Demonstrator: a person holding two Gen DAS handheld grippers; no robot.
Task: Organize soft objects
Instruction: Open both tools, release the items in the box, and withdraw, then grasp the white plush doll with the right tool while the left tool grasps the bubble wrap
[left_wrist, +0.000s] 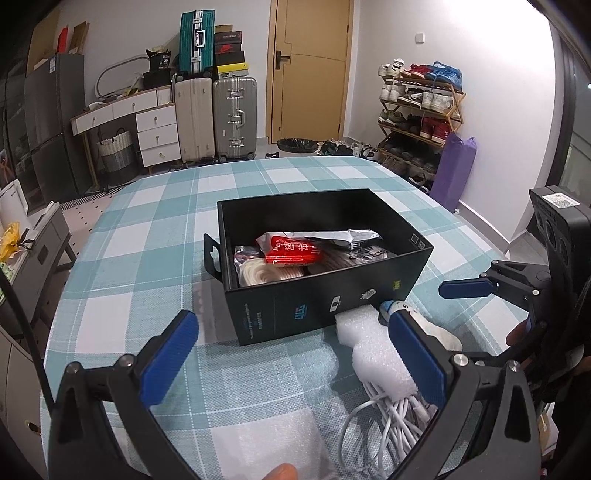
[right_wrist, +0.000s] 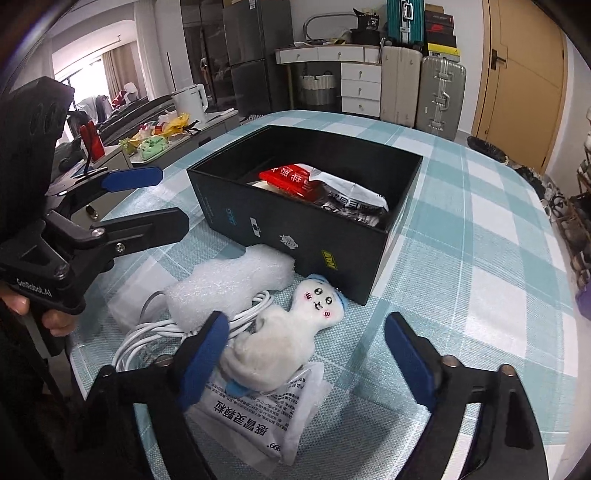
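Observation:
A black box (left_wrist: 317, 306) (right_wrist: 295, 225) stands on the checked tablecloth and holds a red packet (left_wrist: 291, 251) (right_wrist: 291, 181), a silver packet and a coiled tape. In front of it lie a white foam piece (left_wrist: 369, 339) (right_wrist: 229, 280), a white plush doll (right_wrist: 291, 328), a white cable bundle (left_wrist: 391, 417) (right_wrist: 147, 339) and a white sachet (right_wrist: 258, 424). My left gripper (left_wrist: 295, 362) is open and empty, near the box front, its right finger over the foam. My right gripper (right_wrist: 310, 362) is open, straddling the doll's lower body.
The table edge runs close on the left in the left wrist view. Beyond the table stand suitcases (left_wrist: 214, 118), a drawer unit (left_wrist: 155, 133), a shoe rack (left_wrist: 417, 114) and a side counter with a kettle (right_wrist: 188, 99).

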